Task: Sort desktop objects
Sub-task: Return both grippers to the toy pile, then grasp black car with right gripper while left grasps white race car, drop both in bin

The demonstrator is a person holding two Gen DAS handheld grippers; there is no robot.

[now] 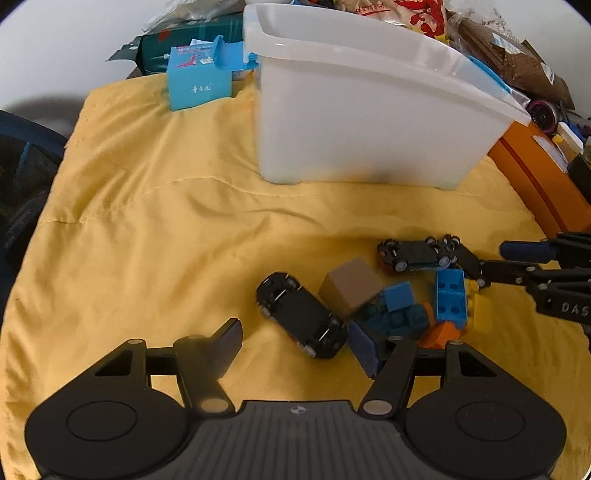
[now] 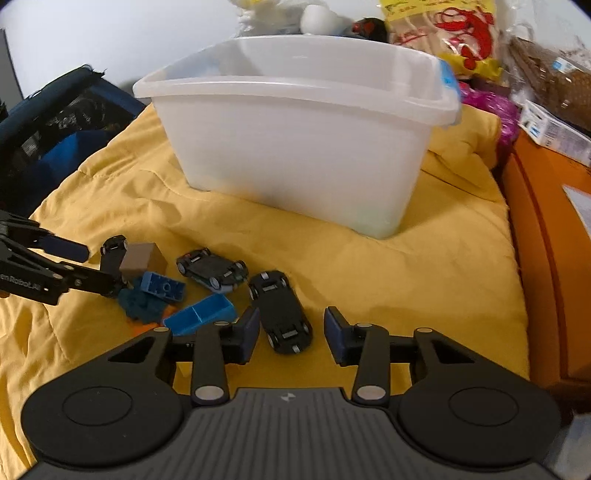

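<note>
Overturned toy car (image 2: 280, 312) lies lengthwise between parted jaws.

A yellow quilted cloth (image 1: 147, 229) covers the surface below a white wall (image 2: 110, 33).

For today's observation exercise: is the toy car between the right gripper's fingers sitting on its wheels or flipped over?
Flipped over. The toy car lies on the yellow cloth with its black underside and wheels facing up.
</note>
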